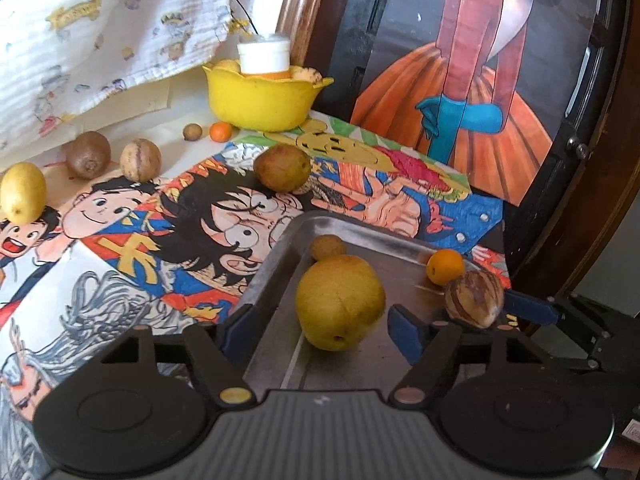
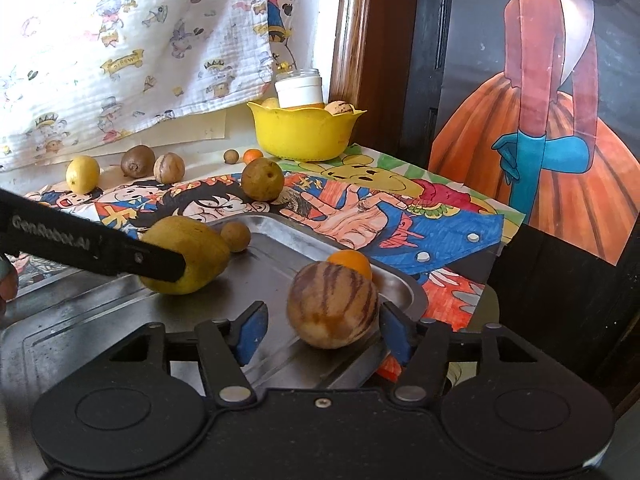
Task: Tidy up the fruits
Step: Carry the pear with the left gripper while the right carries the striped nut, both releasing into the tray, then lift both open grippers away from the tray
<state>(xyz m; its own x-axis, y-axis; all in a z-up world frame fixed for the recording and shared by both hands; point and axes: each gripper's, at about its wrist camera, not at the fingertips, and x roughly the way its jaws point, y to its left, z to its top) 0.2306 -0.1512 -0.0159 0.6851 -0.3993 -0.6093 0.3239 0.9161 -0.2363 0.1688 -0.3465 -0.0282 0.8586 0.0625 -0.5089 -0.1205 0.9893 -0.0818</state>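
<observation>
A metal tray [image 1: 360, 230] [image 2: 280, 222] lies on a cartoon-printed cover. In it, a large yellow fruit [image 1: 340, 302] [image 2: 200, 254] rests between the pads of my left gripper [image 1: 320, 324], which stand apart from it. A tan striped fruit [image 2: 332, 304] [image 1: 474, 300] sits in the tray between the blue pads of my right gripper [image 2: 323, 316], with a gap on the left side. The tray also holds a small brown fruit [image 1: 328, 247] [image 2: 235, 236] and a small orange [image 1: 445, 266] [image 2: 350, 262].
Beyond the tray lie a brown-green fruit [image 1: 282, 168], a lemon [image 1: 23, 192], a kiwi [image 1: 88, 154], another striped fruit [image 1: 140, 159] and two tiny fruits. A yellow bowl [image 1: 260, 100] holding a white jar [image 1: 264, 56] stands at the back. A painted panel [image 1: 480, 100] leans at right.
</observation>
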